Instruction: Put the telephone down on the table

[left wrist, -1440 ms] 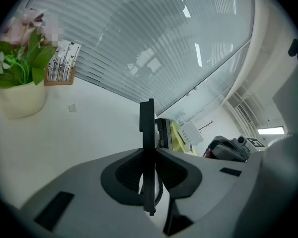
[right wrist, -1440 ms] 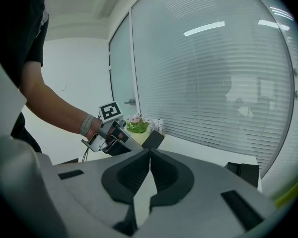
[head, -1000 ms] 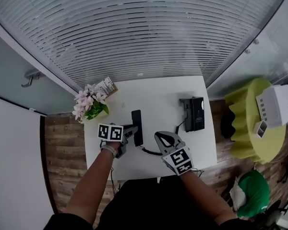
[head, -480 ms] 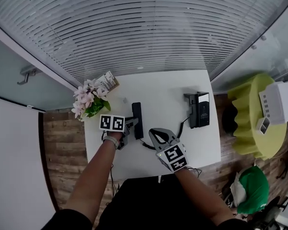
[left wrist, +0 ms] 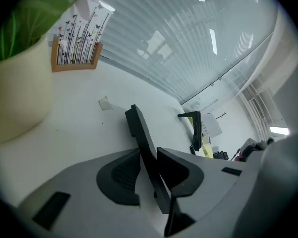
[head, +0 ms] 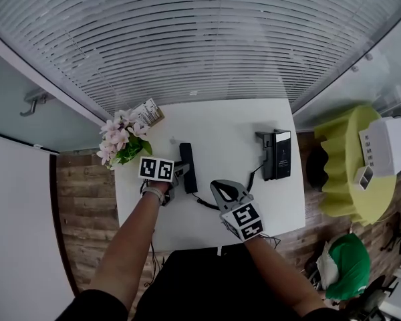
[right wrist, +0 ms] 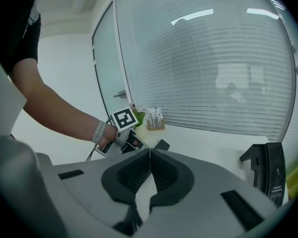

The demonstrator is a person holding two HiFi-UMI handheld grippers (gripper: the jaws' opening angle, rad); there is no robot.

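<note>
The telephone handset (head: 186, 156), black and narrow, is seen lying lengthwise on the white table (head: 227, 122), towards its L side, w/ its far end pointed at the window blinds (head: 200, 39). Its near part runs btwn the jaws of the left gripper (head: 179, 174). In the left gripper view the jaws are opening: a thin strip of light is seen btwn the L pad and the handset, while the R pad sits close against its other side, so the handset is no longer pinched. Whether that R pad actually touches cannot be told.

The right gripper (right wrist: 150, 152) is held above the table's near edge, just R of the handset's near end. Its jaws are closed tip to tip, w/ nothing btwn them.

A dark cord (head: 205, 203) is led from the handset's near end, passes under the right gripper and comes up to the phone base (head: 276, 154). The base stands near the R edge of the table, well apart from the handset.

At the table's far L corner a cream pot of pink flowers (head: 118, 139) is placed, and just beside it a small wooden card holder (head: 149, 114) w/ printed cards. A small pale scrap (left wrist: 105, 103) lies on the table btwn the pot and the handset.

Off the table to the R, a yellow-green seat (head: 347, 172) carries a white box (head: 385, 142). A green-and-white bundle (head: 347, 269) is seen on the wood floor near it.
</note>
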